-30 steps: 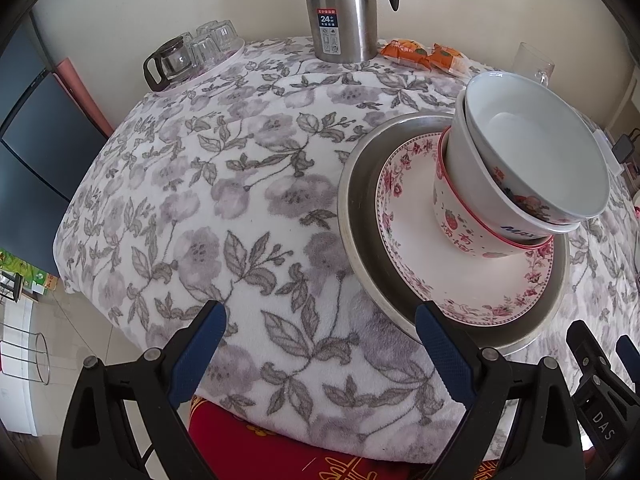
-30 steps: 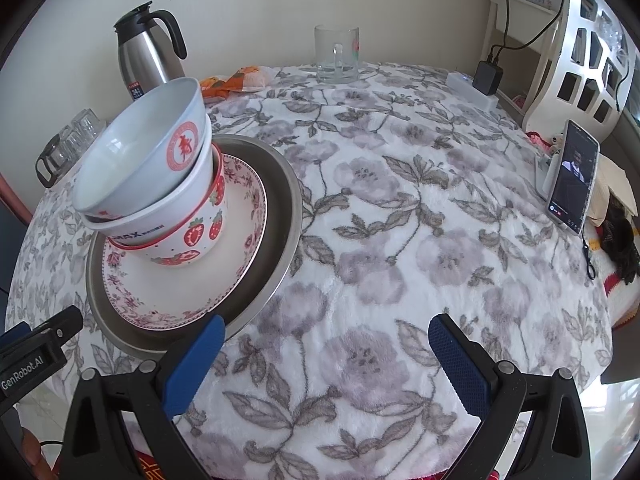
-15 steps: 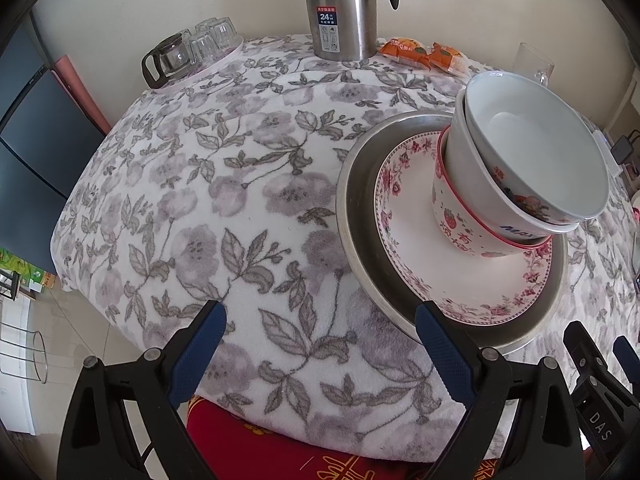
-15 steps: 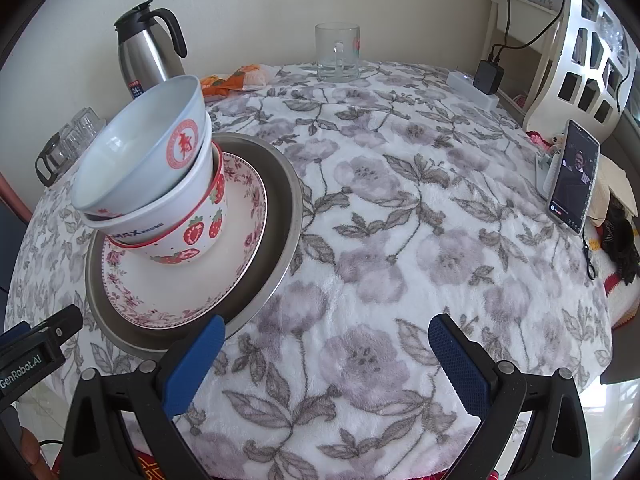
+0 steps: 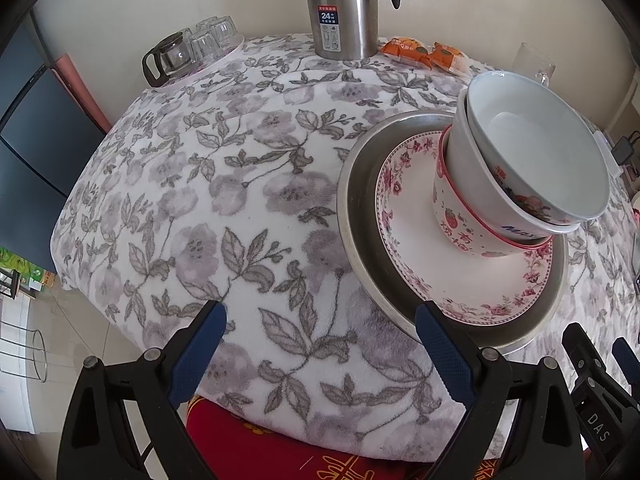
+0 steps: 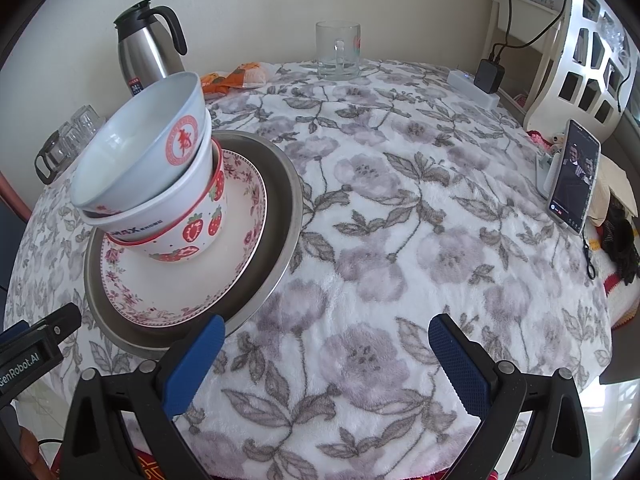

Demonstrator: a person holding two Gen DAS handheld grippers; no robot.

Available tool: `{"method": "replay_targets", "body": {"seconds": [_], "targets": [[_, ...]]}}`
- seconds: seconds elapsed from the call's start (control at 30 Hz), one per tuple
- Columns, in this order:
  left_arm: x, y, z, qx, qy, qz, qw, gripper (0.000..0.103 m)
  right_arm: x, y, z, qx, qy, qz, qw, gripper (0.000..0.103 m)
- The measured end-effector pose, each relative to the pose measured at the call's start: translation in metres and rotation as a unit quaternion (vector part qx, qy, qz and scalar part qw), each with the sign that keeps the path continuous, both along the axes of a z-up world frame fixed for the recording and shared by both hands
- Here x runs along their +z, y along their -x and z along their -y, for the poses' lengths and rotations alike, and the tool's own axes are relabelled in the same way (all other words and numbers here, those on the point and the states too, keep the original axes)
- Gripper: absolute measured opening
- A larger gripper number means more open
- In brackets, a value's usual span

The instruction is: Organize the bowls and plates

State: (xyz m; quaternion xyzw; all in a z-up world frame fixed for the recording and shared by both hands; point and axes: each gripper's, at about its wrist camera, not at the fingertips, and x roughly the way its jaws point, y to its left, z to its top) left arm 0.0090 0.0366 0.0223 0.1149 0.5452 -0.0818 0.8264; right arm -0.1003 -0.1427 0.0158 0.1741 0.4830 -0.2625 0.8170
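A metal plate (image 5: 356, 216) (image 6: 280, 184) lies on the flowered tablecloth with a rose-rimmed plate (image 5: 408, 256) (image 6: 168, 288) on it. On that plate stand three nested bowls, tilted: a strawberry bowl (image 5: 452, 216) (image 6: 200, 224) at the bottom, a white bowl (image 5: 464, 168) (image 6: 168, 208) in it, and a pale blue bowl (image 5: 536, 152) (image 6: 132, 152) on top. My left gripper (image 5: 320, 340) hangs open at the table's near edge, left of the stack. My right gripper (image 6: 326, 344) is open too, just right of the metal plate, holding nothing.
A steel thermos (image 5: 344, 8) (image 6: 148, 52), snack packets (image 5: 424, 50) and a glass mug (image 6: 338, 50) stand at the back. A tray of glassware (image 5: 192, 48) is at the back left. A phone on a stand (image 6: 574, 176) and a power strip (image 6: 476, 86) sit at the right.
Both views have shifted only slightly; the stack and both open grippers stay as they were.
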Motion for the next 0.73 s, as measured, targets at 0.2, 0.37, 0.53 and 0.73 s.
{"method": "replay_targets", "body": {"seconds": [0.2,0.37,0.53,0.73], "targets": [[0.0003,-0.0004,0.0,0.0,-0.001,0.0,1.0,0.096,0.0002,-0.0011,0.0006,0.0,-0.001,-0.001,1.0,0.103],[-0.001,0.0016,-0.002,0.002,-0.004,0.002,1.0,0.096,0.0003,-0.0023,0.0011,0.0,-0.001,-0.001,1.0,0.103],[-0.0006,0.0013,-0.0021,0.002,-0.004,0.003,1.0,0.096,-0.0013,-0.0009,0.0008,0.0,-0.002,-0.003,1.0,0.103],[0.0002,0.0008,-0.0011,0.001,-0.006,0.003,1.0,0.096,-0.0011,-0.0007,0.0016,0.0,-0.003,-0.005,1.0,0.103]]}}
